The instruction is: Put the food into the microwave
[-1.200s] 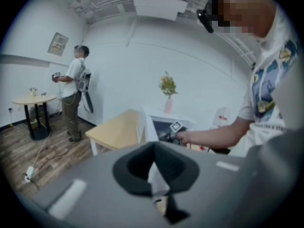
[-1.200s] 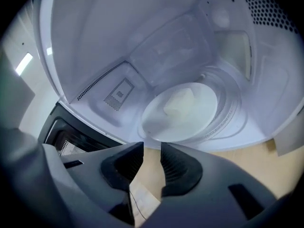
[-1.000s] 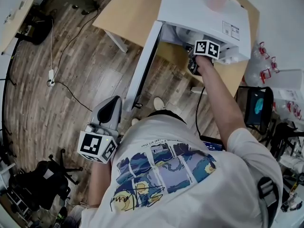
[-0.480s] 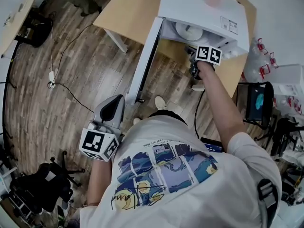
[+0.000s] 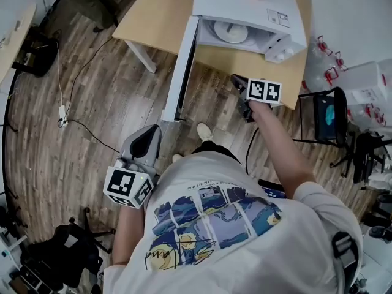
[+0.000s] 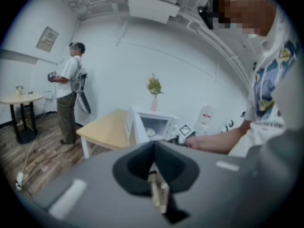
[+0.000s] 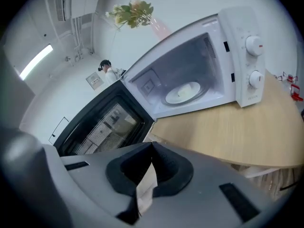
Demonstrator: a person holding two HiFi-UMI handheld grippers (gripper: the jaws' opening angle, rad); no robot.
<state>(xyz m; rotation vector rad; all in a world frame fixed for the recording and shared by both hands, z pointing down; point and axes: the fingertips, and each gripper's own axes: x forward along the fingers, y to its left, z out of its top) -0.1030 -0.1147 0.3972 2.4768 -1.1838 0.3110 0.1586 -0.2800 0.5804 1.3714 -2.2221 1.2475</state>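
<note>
The white microwave [image 5: 245, 5] stands on a wooden table [image 5: 159, 17] with its door [image 5: 180, 66] swung wide open. Inside it lies a white plate [image 5: 231, 32], also clear in the right gripper view as the plate [image 7: 183, 93]. My right gripper [image 5: 239, 81] hangs in front of the table edge, outside the oven, shut with nothing held. The right gripper view shows its jaws [image 7: 149, 175] pressed together, facing the cavity [image 7: 190, 75]. My left gripper [image 5: 147, 136] is low at my left side, shut and empty, well short of the door.
A black chair [image 5: 331, 118] and plastic containers [image 5: 361, 90] stand right of the table. Cables [image 5: 73, 112] trail over the wood floor at left. In the left gripper view a person [image 6: 69, 94] stands by a small round table [image 6: 21, 99]; a flower vase [image 6: 154, 96] tops the microwave.
My right gripper has drawn back out of the microwave towards me, leaving the plate inside. The left gripper has shifted only slightly.
</note>
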